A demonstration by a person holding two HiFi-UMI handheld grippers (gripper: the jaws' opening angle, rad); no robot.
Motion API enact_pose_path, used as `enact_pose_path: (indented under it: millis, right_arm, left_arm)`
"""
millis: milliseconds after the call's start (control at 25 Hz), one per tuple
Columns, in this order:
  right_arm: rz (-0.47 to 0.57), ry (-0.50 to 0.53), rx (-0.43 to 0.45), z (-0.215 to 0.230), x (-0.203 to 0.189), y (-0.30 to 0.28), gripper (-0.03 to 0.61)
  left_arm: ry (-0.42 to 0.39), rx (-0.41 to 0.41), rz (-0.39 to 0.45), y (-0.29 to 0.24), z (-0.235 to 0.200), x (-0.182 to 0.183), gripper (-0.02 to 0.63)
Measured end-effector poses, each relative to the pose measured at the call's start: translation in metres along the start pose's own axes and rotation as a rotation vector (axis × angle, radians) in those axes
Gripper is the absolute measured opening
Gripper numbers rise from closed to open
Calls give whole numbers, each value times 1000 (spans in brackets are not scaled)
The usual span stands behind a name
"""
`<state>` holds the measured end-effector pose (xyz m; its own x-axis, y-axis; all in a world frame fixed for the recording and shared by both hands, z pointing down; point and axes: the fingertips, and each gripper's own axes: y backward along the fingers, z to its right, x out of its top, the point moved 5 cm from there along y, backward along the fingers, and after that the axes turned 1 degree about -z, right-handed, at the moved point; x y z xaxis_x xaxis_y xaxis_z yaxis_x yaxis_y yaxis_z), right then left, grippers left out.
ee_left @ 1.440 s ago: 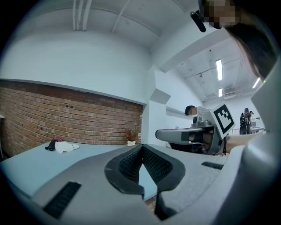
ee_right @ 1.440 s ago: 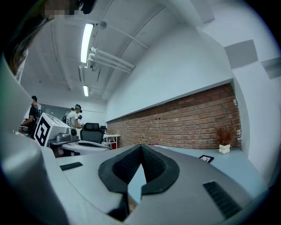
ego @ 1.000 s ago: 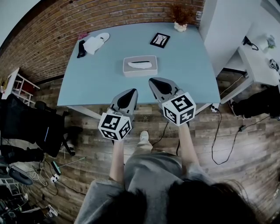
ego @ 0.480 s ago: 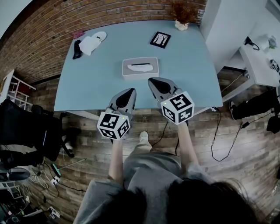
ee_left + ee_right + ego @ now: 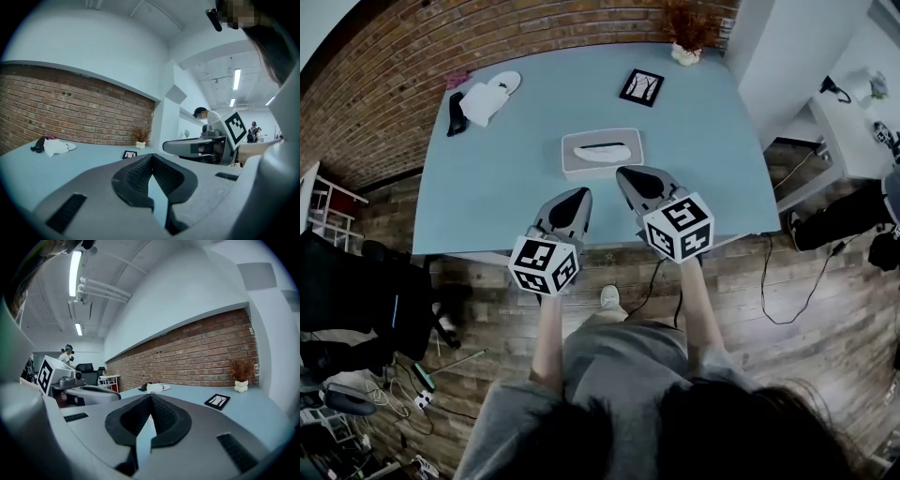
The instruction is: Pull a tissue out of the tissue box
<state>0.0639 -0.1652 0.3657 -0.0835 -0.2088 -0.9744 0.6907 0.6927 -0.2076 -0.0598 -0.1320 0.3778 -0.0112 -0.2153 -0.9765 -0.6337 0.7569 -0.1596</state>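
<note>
The pale tissue box (image 5: 602,154) lies in the middle of the light blue table (image 5: 487,187), with a white tissue (image 5: 600,148) showing in its top slot. Both grippers hover over the table's near edge, pointing at the box. My left gripper (image 5: 583,193) is shut and empty, a short way in front of the box's left half. My right gripper (image 5: 622,172) is shut and empty, its tip close to the box's near right corner. In the left gripper view (image 5: 151,156) and the right gripper view (image 5: 151,396) the jaw tips meet and the jaws hide the box.
A small black picture frame (image 5: 641,86) and a potted dry plant (image 5: 686,49) stand at the table's far right. A white cloth with a dark item (image 5: 483,97) lies far left. A brick wall (image 5: 412,56) runs behind, and a dark chair (image 5: 356,291) stands at left.
Both grippers have moved forward together over the table's near edge, closer to the tissue box. Both stay shut.
</note>
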Motion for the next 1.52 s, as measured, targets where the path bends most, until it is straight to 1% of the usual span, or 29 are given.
enact_pose_path:
  millis: [400,680,880,1280,1360,1520]
  right_arm:
    - [-4,-5,-83,8,0,-30,-2]
    - [-71,25,-108,14,-9,-45,-2]
    - [-199,117,-93,19,-20,-60,-1]
    - [-401,252,-2,35,-44,-105,2]
    - [-443,277,10,39,-50,-113,24]
    - [-525,329,34,46,-64,-128,47]
  left_arm:
    - [-8,-67,-19,-10,-36,-3,3]
    - [16,-88,-29,-15,-51,-13,3]
    - [49,-90,-41,-18,-60,-23,3]
    - [83,-92,-100,-33,-80,-39,3]
    - [87,-95,-111,-36,-82,-44,3]
    - [98,-98,-136,-41,-88,-55,3]
